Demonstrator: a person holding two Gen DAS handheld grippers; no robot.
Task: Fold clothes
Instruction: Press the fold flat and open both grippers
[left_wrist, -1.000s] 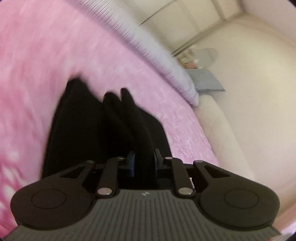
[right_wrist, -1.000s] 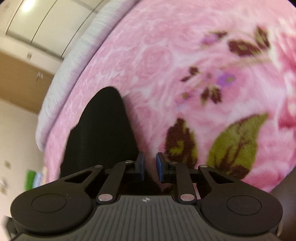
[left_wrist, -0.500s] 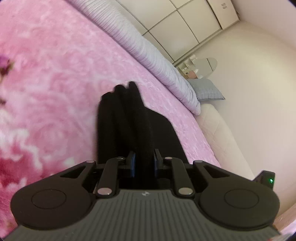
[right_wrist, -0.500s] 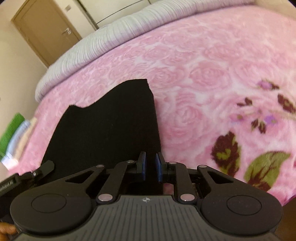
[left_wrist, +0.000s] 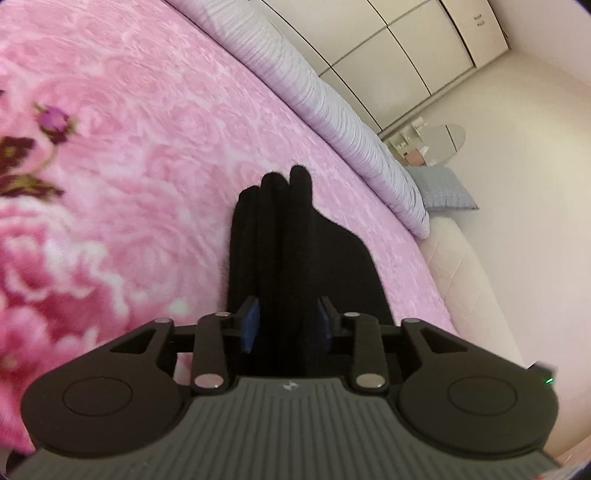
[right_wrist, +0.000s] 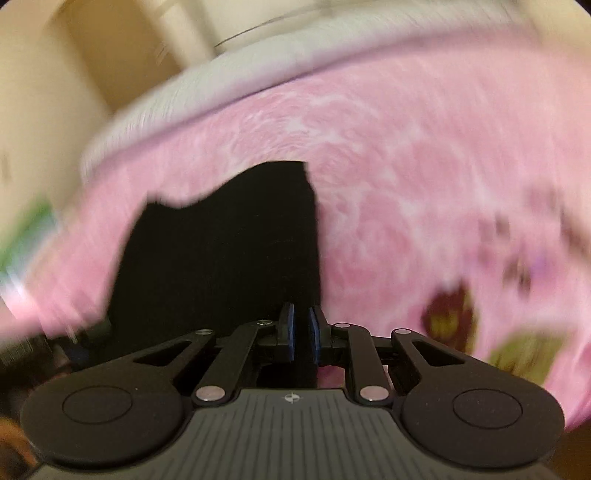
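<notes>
Black knitted cloth, bunched into ridges, lies on the pink rose-patterned plush blanket and runs between the left gripper's blue pads. Its jaws have just been opening, likely to let the fold drop. The right gripper pinches the garment's edge, keeping it taut. Blur smears that view; the garment's near end is hidden beneath both tools.

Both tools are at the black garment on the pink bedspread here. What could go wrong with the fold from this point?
1. The left tool has just been opening, with the bunched folds of the black garment still between its pads; released here, the layers may spring apart.
2. The right tool pinches only the garment's right edge, so a pull could slide the folded cloth across the plush pink bedspread.
</notes>
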